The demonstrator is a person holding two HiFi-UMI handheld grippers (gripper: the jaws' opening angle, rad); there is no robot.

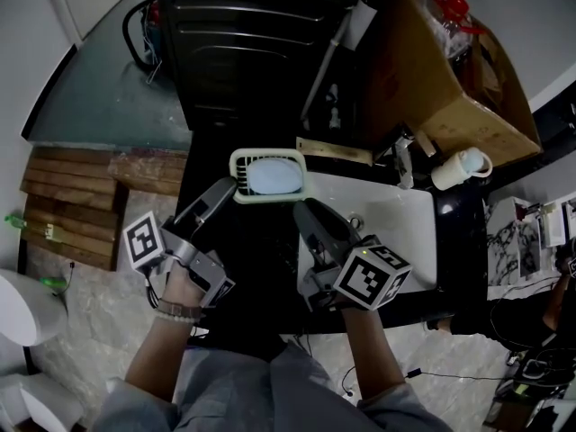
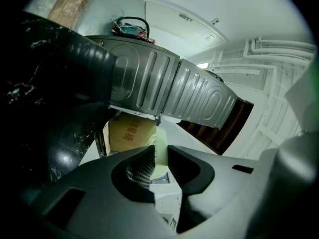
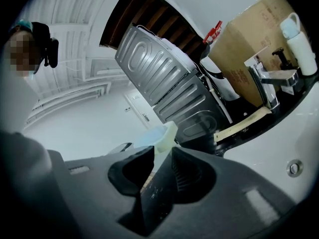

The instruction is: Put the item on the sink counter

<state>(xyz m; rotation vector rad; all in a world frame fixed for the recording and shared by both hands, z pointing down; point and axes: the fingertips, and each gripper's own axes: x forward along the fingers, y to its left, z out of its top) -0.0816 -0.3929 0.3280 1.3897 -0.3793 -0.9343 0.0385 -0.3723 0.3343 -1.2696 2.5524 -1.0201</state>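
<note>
Two tongs hold the soap dish (image 1: 270,153) by opposite rims, your left tongs (image 1: 229,190) and right tongs (image 1: 301,207) each clamped on one side, just left of the sink basin (image 1: 396,228) over the tabletop (image 1: 265,241); lower both together, keep the dish level, and let go only once it sits flat.

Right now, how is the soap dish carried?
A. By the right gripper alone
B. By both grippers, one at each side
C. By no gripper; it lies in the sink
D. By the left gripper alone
B: the left gripper pinches the left rim of the soap dish and the right gripper its right rim; each gripper view shows the pale rim between the jaws.
</note>
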